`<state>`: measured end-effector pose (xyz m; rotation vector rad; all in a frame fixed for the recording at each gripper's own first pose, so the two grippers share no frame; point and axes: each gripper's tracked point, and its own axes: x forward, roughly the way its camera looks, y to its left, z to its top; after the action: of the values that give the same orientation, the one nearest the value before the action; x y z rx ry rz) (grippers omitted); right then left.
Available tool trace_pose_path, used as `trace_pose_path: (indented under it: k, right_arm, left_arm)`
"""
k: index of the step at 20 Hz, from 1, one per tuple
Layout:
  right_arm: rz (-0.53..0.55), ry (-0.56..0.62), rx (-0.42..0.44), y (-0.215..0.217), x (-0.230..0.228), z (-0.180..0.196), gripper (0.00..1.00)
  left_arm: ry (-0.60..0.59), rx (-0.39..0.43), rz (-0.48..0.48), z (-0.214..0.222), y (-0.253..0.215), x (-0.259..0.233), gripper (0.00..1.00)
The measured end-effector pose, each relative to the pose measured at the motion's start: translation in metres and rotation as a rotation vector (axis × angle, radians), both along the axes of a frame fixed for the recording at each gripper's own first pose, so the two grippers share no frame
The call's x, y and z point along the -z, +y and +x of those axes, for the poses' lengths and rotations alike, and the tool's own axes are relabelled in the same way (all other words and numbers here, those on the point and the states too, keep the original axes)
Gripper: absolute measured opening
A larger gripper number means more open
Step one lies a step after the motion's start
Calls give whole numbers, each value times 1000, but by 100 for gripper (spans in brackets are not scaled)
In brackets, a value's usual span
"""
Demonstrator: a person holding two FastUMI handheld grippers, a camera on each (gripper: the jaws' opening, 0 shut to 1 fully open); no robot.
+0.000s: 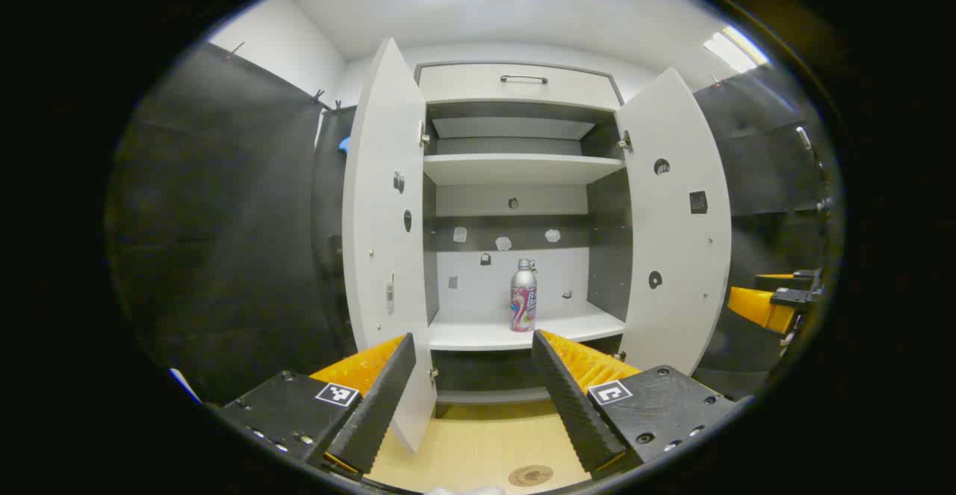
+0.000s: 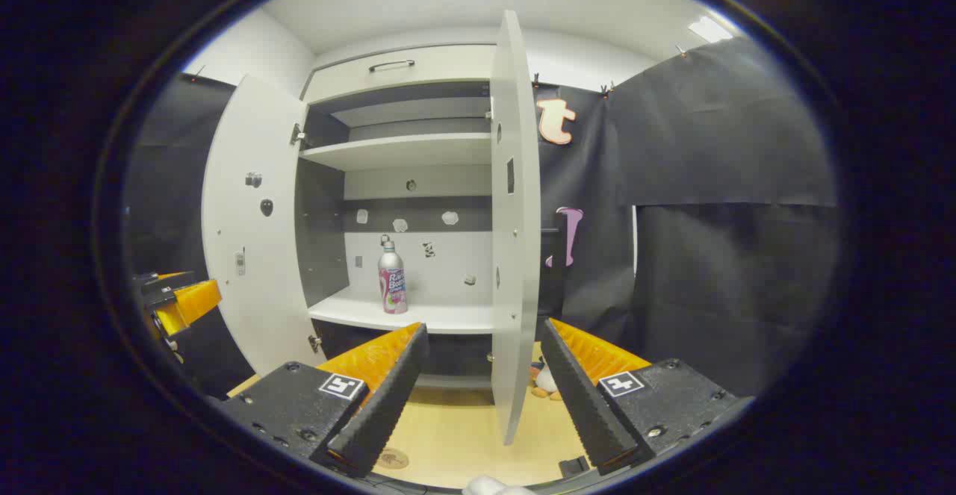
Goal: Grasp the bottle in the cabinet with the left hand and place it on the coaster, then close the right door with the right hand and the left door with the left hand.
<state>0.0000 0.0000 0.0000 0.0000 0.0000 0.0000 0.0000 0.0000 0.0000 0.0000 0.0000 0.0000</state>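
Cabinet (image 1: 515, 204): both doors open; left door (image 1: 385, 241), right door (image 1: 676, 219).
Worktop (image 1: 478, 443): bare room before the cabinet.
Left tongs (image 1: 472, 398), right tongs (image 2: 482, 394): spread wide, empty, well short of the shelf.
Bottle (image 1: 523, 296): upright on lower shelf, free room around.
Coaster (image 1: 530, 475): unoccupied.
Judged: no step done.

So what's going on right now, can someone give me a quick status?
Left tool open, right tool open, both empty. Bottle upright on cabinet's lower shelf. Both doors open, coaster bare; nothing in the way.
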Motion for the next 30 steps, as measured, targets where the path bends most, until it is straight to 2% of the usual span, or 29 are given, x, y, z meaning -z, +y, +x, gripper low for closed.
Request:
trace_pose_path:
  k: [3, 4, 6, 8, 9, 11, 12, 14, 15, 17, 18, 19, 20, 21, 22, 23, 25, 26, 27, 28, 29, 30]
  right_arm:
    - [0, -1, -4, 2, -2, -1, 96]
    - [-1, -1, -2, 2, -2, -2, 96]
    - [-1, -2, 2, 2, -3, -2, 96]
    - [-4, -1, -1, 4, -3, -2, 96]
    - [-6, -2, 1, 5, -4, -1, 96]
    - [-10, -1, 7, 5, -4, 0, 96]
    - [-11, 0, 7, 6, -3, 0, 96]
    - [-12, -1, 5, 9, -4, 0, 97]
    - [-13, 0, 2, 10, -4, 1, 99]
    - [-15, 1, 4, 14, -3, 0, 99]
    - [-16, 3, 3, 15, -3, 0, 99]
    - [-16, 5, 3, 17, -3, 2, 96]
    - [-16, 10, 0, 19, -2, 3, 99]
    - [-15, 13, -2, 20, -3, 4, 96]
    - [-13, 14, -1, 21, -4, 4, 96]
    - [-13, 12, 4, 20, -5, 5, 99]
    - [-10, 13, 10, 21, -8, 5, 99]
    - [-8, 14, 13, 21, -9, 6, 96]
    - [-8, 14, 18, 21, -11, 6, 96]
    - [-6, 15, 26, 19, -11, 6, 99]
    - [-4, 15, 31, 19, -13, 6, 99]
    - [-3, 15, 39, 18, -14, 7, 99]
  left_arm:
    - [2, -1, -3, 3, 2, 0, 100]
    - [3, 4, -8, 4, 2, 1, 96]
    - [7, 8, -12, 5, 2, 1, 96]
    - [2, 13, -5, 4, 3, 0, 92]
    - [-5, 13, -2, 6, 4, -1, 100]
    - [-7, 16, 0, 7, 4, -1, 96]
    - [-7, 17, 0, 9, 4, -1, 100]
    - [-3, 23, 1, 11, 4, 0, 100]
    - [-4, 26, 1, 12, 3, 0, 96]
    - [-1, 26, 6, 16, 5, 2, 96]
    - [-1, 28, 7, 19, 4, 2, 100]
    - [-1, 30, 9, 23, 4, 3, 96]
    - [1, 34, 10, 29, 3, 3, 100]
    - [4, 35, 9, 36, 3, 5, 96]
    - [1, 41, 9, 44, 1, 4, 100]
    - [0, 45, 10, 53, -1, 3, 96]
    - [-12, 57, 13, 74, -5, 1, 100]
    - [-17, 64, 10, 88, -10, -1, 96]
    - [-23, 70, 5, 101, -13, -3, 100]
    - [-29, 80, -3, 117, -18, -5, 96]
    - [-32, 88, -9, 133, -24, -6, 96]
    - [-38, 95, -13, 149, -29, -7, 100]
